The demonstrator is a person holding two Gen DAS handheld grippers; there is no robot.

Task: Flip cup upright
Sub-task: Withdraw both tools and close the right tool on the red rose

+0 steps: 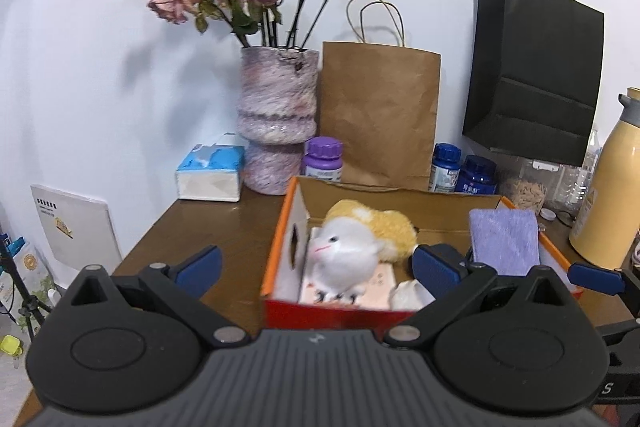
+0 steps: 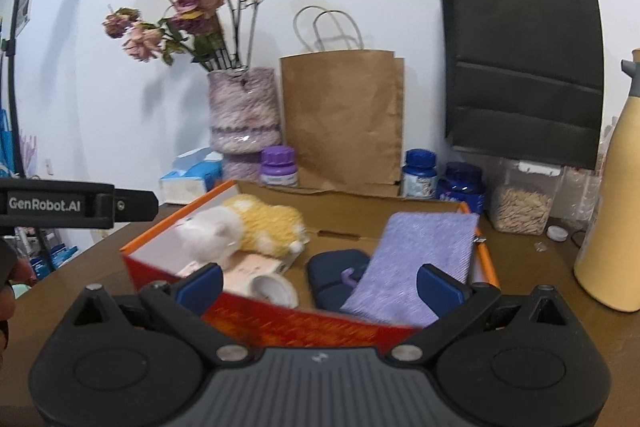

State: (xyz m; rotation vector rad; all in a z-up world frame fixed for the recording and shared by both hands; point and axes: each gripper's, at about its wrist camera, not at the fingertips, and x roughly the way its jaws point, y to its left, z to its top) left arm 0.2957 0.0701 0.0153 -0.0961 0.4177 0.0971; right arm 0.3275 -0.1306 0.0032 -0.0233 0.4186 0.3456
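A white cup [image 2: 276, 290] lies on its side in an open red-and-orange box [image 2: 296, 323], its mouth facing my right wrist camera. The left wrist view shows only a white part of the cup [image 1: 406, 297] near the box's front wall [image 1: 340, 315]. My right gripper [image 2: 320, 285] is open, just in front of and above the box's front wall, with the cup beyond its left finger. My left gripper [image 1: 320, 267] is open too, over the box's left half with a white plush toy [image 1: 344, 255] between its fingers, untouched.
The box also holds a yellow plush [image 2: 268, 227], a purple pouch [image 2: 420, 255] and a navy case [image 2: 336, 279]. Behind it stand a vase of dried roses [image 1: 276, 119], paper bags [image 1: 380, 115], pill bottles [image 1: 322, 159] and a tissue box [image 1: 210, 173]. A yellow flask [image 2: 616, 211] stands right.
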